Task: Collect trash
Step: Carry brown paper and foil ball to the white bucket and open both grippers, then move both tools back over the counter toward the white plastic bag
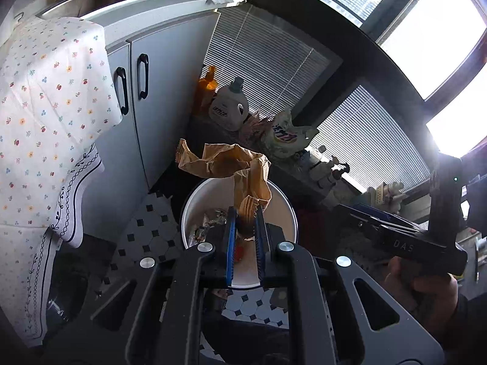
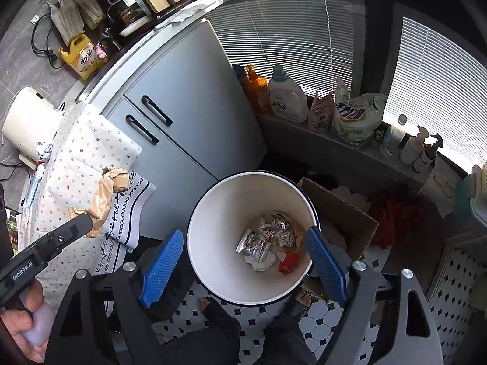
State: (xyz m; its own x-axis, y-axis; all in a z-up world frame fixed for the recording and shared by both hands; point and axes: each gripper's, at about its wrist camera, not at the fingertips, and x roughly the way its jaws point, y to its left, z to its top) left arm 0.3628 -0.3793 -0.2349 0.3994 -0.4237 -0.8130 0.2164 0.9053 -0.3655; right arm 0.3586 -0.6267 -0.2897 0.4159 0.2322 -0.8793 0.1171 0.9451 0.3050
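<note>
My left gripper (image 1: 245, 223) is shut on a crumpled brown paper bag (image 1: 234, 164) and holds it above the white trash bin (image 1: 194, 200). In the right wrist view the same bag (image 2: 105, 194) hangs at the tip of the left gripper (image 2: 86, 223), beside the cloth-covered table. My right gripper (image 2: 243, 252) is open and empty, its blue pads (image 2: 162, 263) on either side of the bin (image 2: 219, 200). The bin holds foil wrappers (image 2: 264, 237), white tissue and a red scrap.
A grey cabinet (image 2: 188, 115) stands behind the bin. A floral tablecloth (image 2: 82, 152) covers the table at left. A cardboard box (image 2: 341, 213) sits right of the bin. Detergent bottles (image 2: 286, 97) line the window ledge. My feet stand on the tiled floor (image 2: 322, 319).
</note>
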